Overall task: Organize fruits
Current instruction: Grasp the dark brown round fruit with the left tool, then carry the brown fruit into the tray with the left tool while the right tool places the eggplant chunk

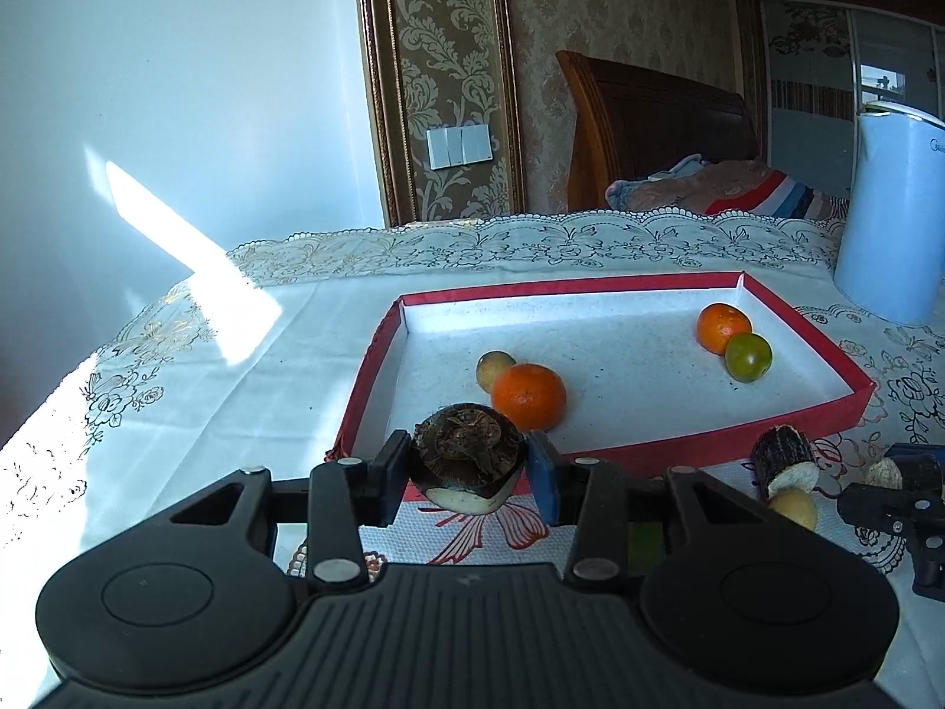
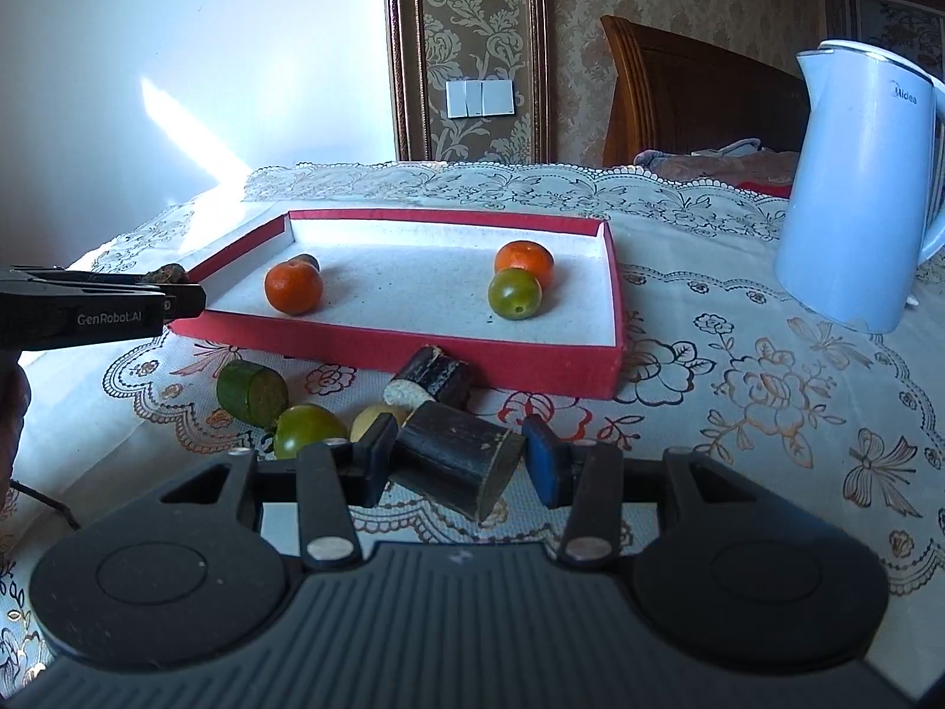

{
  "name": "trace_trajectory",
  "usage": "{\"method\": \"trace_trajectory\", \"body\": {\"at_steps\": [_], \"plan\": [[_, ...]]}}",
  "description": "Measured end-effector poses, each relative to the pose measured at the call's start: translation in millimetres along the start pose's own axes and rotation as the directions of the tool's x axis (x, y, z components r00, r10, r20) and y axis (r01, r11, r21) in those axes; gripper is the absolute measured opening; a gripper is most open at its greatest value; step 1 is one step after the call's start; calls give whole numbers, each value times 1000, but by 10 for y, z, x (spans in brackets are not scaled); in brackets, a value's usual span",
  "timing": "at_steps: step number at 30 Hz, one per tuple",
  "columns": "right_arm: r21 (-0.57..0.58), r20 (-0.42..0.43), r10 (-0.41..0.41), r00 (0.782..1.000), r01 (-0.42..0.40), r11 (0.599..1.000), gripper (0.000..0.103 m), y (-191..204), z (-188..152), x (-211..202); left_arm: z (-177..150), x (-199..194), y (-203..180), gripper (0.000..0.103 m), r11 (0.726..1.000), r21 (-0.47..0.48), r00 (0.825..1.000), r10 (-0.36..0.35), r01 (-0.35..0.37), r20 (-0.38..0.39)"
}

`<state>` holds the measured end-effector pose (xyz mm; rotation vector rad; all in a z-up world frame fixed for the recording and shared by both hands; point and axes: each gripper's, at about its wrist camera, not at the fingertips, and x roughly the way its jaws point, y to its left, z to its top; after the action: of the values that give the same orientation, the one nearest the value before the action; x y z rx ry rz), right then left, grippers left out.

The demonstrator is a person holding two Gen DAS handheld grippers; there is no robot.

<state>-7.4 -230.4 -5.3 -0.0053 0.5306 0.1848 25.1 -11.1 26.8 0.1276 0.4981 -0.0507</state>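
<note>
My left gripper (image 1: 466, 467) is shut on a dark brown water chestnut (image 1: 466, 458) and holds it just above the near left rim of the red tray (image 1: 667, 446). The tray holds two oranges (image 1: 528, 396) (image 1: 722, 328), a green tomato (image 1: 748, 357) and a small yellow fruit (image 1: 493, 367). My right gripper (image 2: 458, 461) stands around a dark sugarcane piece (image 2: 458, 464) lying on the tablecloth; its left pad touches the cane, the right pad stands slightly apart. Beside it lie another cane piece (image 2: 431, 381), a green tomato (image 2: 307, 428), a yellow fruit (image 2: 378, 419) and a cucumber chunk (image 2: 254, 393).
A white electric kettle (image 2: 856, 195) stands on the lace tablecloth (image 2: 738, 390) to the right of the tray. The left gripper's body (image 2: 88, 307) shows at the left edge of the right wrist view. A wall and a wooden bed lie behind the table.
</note>
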Motion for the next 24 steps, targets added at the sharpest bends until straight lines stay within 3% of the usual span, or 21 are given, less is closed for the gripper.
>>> {"method": "trace_trajectory", "body": {"at_steps": [7, 19, 24], "plan": [[1, 23, -33, 999, 33, 999, 43, -24, 256, 233, 163, 171, -195, 41, 1000, 1, 1000, -24, 24, 10], [34, -34, -105, 994, 106, 994, 43, -129, 557, 927, 240, 634, -282, 41, 999, 2, 999, 36, -36, -17], [38, -70, -104, 992, 106, 994, 43, -120, 576, 1127, 245, 704, -288, 41, 997, 17, 997, 76, -77, 14]]}}
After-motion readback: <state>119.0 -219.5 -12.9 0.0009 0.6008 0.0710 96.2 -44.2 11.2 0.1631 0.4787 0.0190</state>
